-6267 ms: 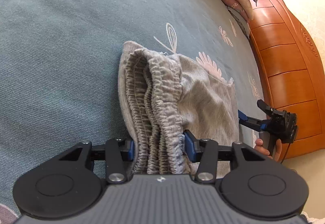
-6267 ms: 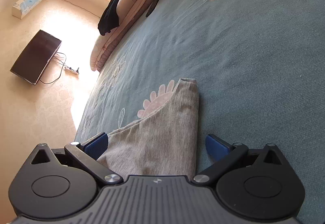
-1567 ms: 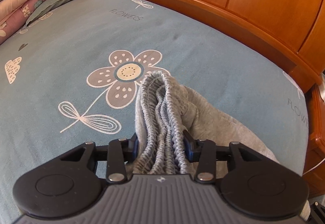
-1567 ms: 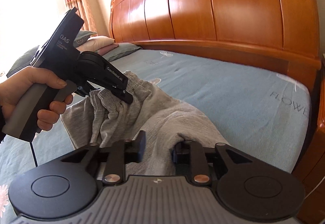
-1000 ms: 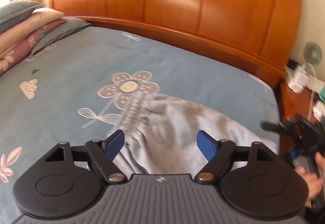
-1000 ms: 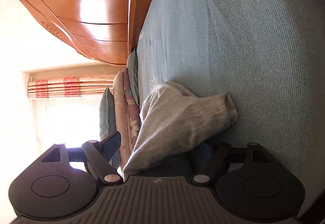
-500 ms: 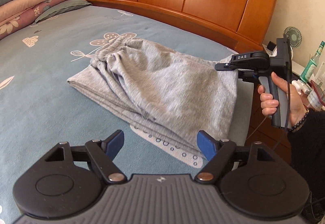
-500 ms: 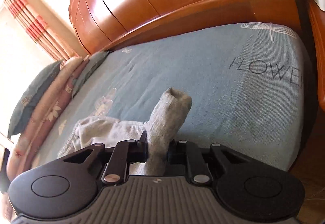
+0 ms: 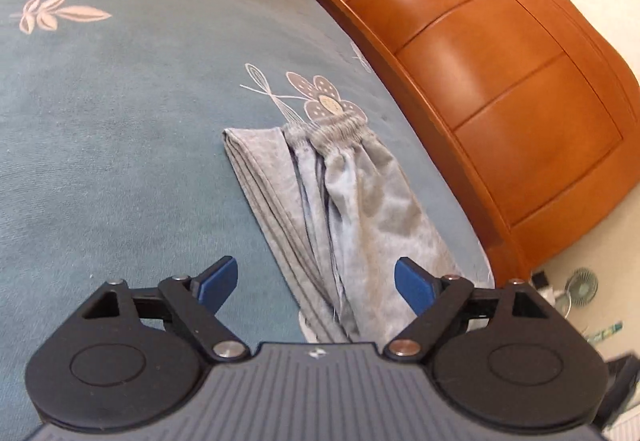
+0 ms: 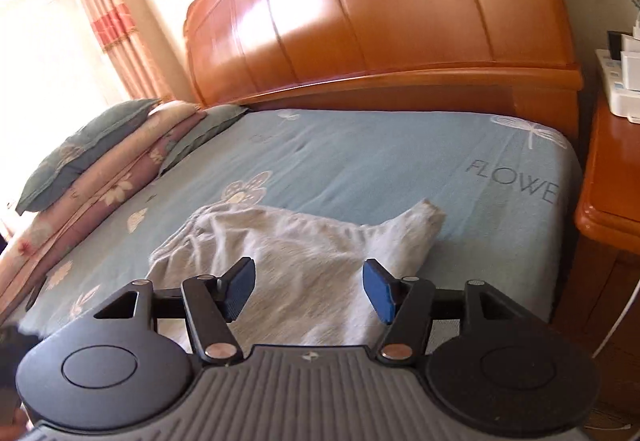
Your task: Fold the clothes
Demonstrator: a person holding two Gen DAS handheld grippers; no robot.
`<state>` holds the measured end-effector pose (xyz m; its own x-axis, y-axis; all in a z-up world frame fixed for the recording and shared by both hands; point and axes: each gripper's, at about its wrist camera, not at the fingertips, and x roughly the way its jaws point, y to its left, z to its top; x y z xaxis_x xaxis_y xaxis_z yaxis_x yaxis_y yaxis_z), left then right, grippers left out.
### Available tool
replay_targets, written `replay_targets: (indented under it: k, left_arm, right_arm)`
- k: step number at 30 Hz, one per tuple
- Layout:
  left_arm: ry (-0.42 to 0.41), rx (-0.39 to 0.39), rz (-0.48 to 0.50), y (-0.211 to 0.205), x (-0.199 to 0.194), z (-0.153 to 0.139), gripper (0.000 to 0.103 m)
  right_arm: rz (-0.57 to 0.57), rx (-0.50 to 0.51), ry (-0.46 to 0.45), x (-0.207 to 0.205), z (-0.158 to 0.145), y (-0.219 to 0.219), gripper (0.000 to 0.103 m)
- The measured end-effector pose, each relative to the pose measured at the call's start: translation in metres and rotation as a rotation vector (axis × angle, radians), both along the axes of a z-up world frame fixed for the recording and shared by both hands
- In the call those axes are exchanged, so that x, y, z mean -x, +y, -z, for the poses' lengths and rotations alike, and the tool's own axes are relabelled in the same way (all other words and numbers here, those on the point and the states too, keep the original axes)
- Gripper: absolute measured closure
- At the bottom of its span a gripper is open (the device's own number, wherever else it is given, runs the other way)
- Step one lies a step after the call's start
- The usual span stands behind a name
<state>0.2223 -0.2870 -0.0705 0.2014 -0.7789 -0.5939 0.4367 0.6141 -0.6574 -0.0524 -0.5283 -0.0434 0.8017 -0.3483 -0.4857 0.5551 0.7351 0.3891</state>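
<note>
The folded grey knit trousers with a gathered elastic waistband lie on the blue-green bedspread with pale flower prints, near the glossy orange-brown wooden headboard and a stack of floral pillows. The word "FLOWE" is woven into the bedspread beside a wooden nightstand. The left gripper and right gripper tilt down over the trousers, both sets of jaws opening and pressing on nothing

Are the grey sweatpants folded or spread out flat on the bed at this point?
Folded. The grey sweatpants lie on the bedsheet as a narrow bundle, stacked layer edges showing along one side and the elastic waistband bunched at the far end.
</note>
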Motion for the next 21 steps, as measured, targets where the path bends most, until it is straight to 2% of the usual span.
replay_targets:
  k: [3,6,8,12,15,17,19,20,21]
  left_arm:
    - [0.088,0.016,-0.05,-0.015,-0.035,0.016,0.017]
    - [0.147,0.03,-0.147,-0.019,-0.056,0.029,0.016]
    - [0.176,0.046,-0.162,-0.022,-0.063,0.036,0.016]
    - [0.167,0.079,-0.155,-0.032,-0.072,0.04,0.013]
    - [0.154,0.096,-0.151,-0.038,-0.075,0.043,0.017]
    - [0.144,0.088,-0.147,-0.04,-0.075,0.045,0.041]
    - [0.135,0.068,-0.162,-0.04,-0.072,0.049,0.072]
    - [0.129,0.058,-0.173,-0.04,-0.071,0.049,0.079]
    - [0.123,0.046,-0.184,-0.04,-0.071,0.049,0.093]
  right_arm:
    - [-0.129,0.08,0.049,-0.018,0.003,0.035,0.038]
    - [-0.19,0.095,0.056,-0.025,0.005,0.054,0.038]
    - [-0.22,0.095,0.052,-0.026,0.005,0.06,0.038]
    - [-0.245,0.103,0.044,-0.026,0.004,0.069,0.038]
    - [-0.251,0.097,0.032,-0.025,0.006,0.068,0.038]
    - [-0.253,0.093,0.031,-0.025,0.007,0.067,0.038]
    - [-0.255,0.09,0.035,-0.025,0.009,0.066,0.038]
    - [-0.254,0.088,0.038,-0.025,0.011,0.065,0.038]
    - [-0.253,0.084,0.04,-0.026,0.012,0.065,0.038]
